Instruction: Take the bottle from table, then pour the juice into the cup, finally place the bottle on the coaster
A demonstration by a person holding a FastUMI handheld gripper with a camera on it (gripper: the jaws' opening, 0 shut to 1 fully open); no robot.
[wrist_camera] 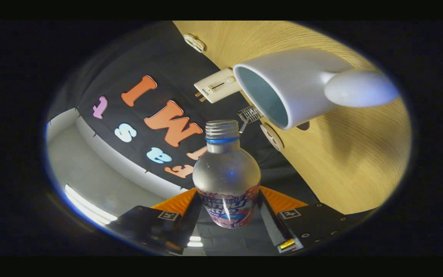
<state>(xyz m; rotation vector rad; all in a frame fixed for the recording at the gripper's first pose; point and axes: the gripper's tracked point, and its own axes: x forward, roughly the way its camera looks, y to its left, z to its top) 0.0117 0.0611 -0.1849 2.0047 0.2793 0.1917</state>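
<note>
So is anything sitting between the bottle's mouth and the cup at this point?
Nothing visible. The gripper has its jaws closed on the uncapped bottle, tilted toward the white cup, whose opening faces the bottle's neck. The small wire object and white device lie on the table beyond, outside that gap.

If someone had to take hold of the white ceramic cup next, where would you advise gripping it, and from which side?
Grip the white ceramic cup by its handle, coming from the side away from the clear plastic bottle. The handle juts clear of the wall, while the open mouth faces the bottle's uncapped neck. The gripper is shut on the bottle, so this is only a suggestion.
</note>
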